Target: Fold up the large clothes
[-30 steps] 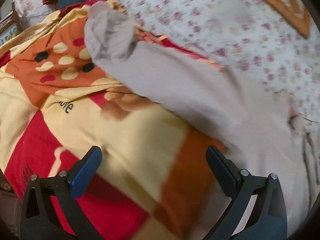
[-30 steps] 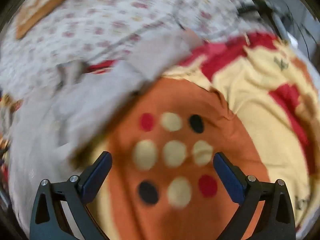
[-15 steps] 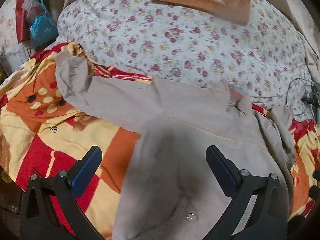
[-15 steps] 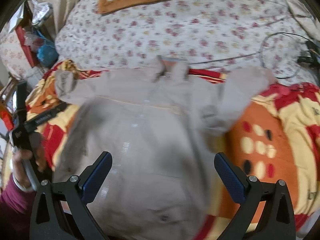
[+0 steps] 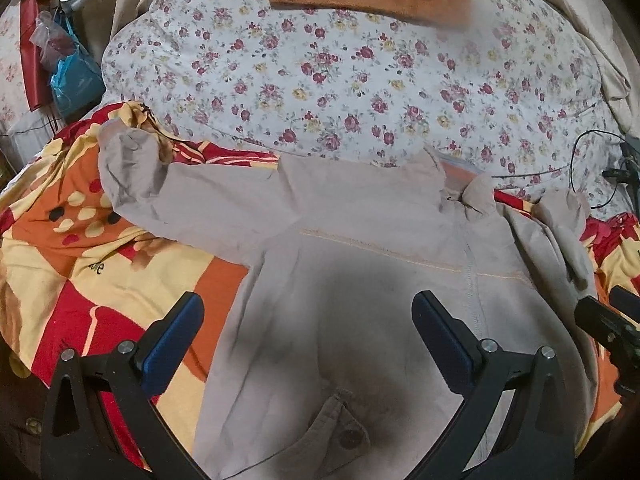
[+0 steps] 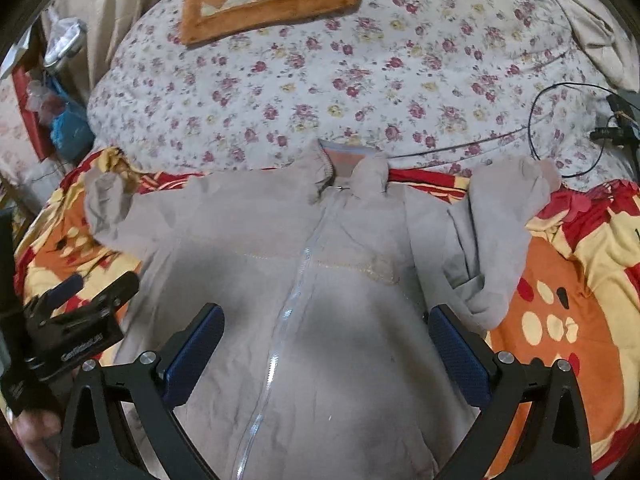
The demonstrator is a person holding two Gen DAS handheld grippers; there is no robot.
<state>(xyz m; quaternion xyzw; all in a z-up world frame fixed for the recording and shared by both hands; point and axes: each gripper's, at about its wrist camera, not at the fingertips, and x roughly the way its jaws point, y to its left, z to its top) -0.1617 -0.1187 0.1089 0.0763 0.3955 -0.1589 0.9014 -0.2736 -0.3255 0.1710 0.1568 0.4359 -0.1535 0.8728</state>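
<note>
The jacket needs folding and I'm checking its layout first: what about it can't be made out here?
- Hem of the jacket: cut off by the bottom edge in both wrist views.
- Front middle: darkened by shadow in both views, worse in the left wrist view.
- Right sleeve: doubled over itself, cuff hidden.
- Collar lining: too small to read.

Your left gripper (image 5: 307, 334) is spread wide, its blue-padded fingers (image 5: 173, 340) well apart and closed on nothing. Your right gripper (image 6: 326, 350) is spread just as wide and also empty. From the right gripper's camera, the left gripper's body appears at the left edge, with your hand (image 6: 34, 436) below it.
</note>
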